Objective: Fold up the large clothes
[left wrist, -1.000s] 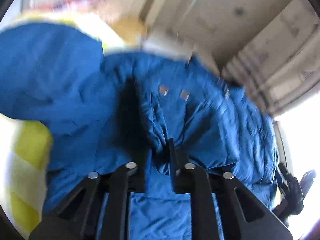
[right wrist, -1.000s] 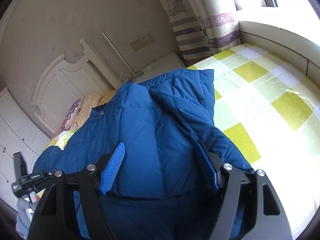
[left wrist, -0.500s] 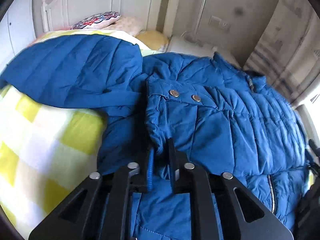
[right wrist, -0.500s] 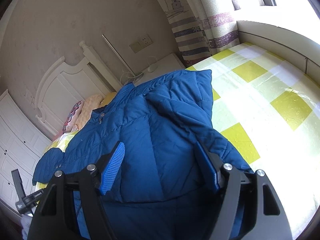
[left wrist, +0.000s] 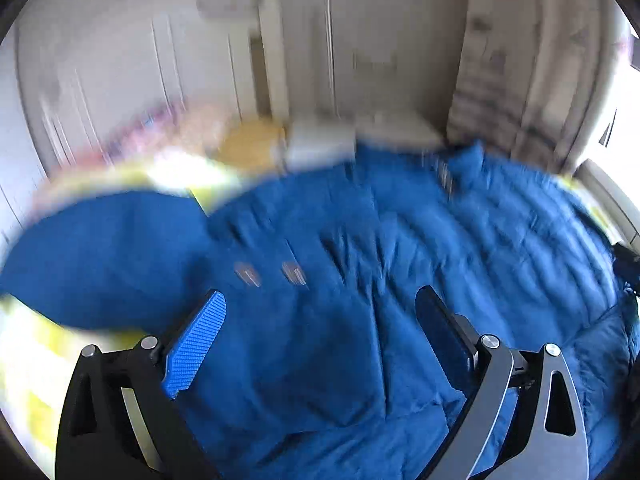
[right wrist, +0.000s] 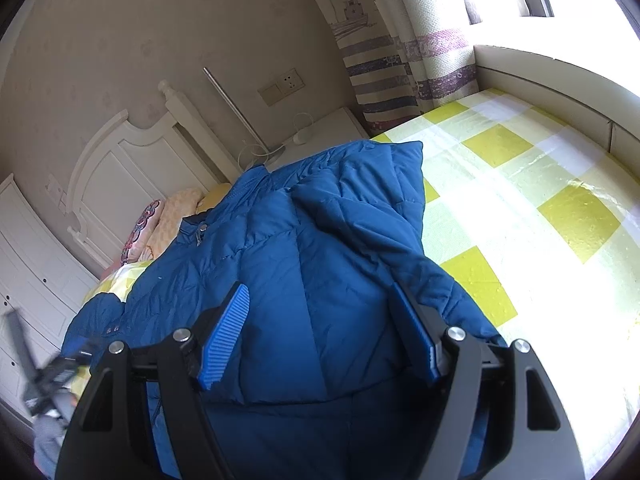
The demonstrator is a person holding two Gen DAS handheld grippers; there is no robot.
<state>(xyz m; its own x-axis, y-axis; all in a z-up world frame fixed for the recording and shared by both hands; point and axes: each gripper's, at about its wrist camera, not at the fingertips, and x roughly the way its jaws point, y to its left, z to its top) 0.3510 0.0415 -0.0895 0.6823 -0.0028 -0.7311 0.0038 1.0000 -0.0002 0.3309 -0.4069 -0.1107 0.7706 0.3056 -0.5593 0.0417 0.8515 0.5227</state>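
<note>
A large blue quilted jacket (left wrist: 400, 264) lies spread on the bed; it also shows in the right wrist view (right wrist: 304, 248), with one sleeve folded over its body. My left gripper (left wrist: 320, 316) is open and empty just above the jacket's lower part, near two metal snaps (left wrist: 272, 274). The left wrist view is blurred by motion. My right gripper (right wrist: 320, 320) is open and empty, with the jaws standing wide over the folded sleeve. The left gripper shows blurred at the lower left of the right wrist view (right wrist: 44, 376).
The bed has a yellow and white checked sheet (right wrist: 520, 208). Pillows (right wrist: 168, 216) lie by the white headboard (right wrist: 120, 168). A white bedside cabinet (right wrist: 320, 128) stands beyond the jacket's collar. A striped curtain (right wrist: 400, 60) and window ledge (right wrist: 560, 76) are at the right.
My left gripper was shut on a fold of the jacket; it has let go, opened wide and pulled back. The jacket front now lies flat. My right gripper stayed open and hardly moved.
</note>
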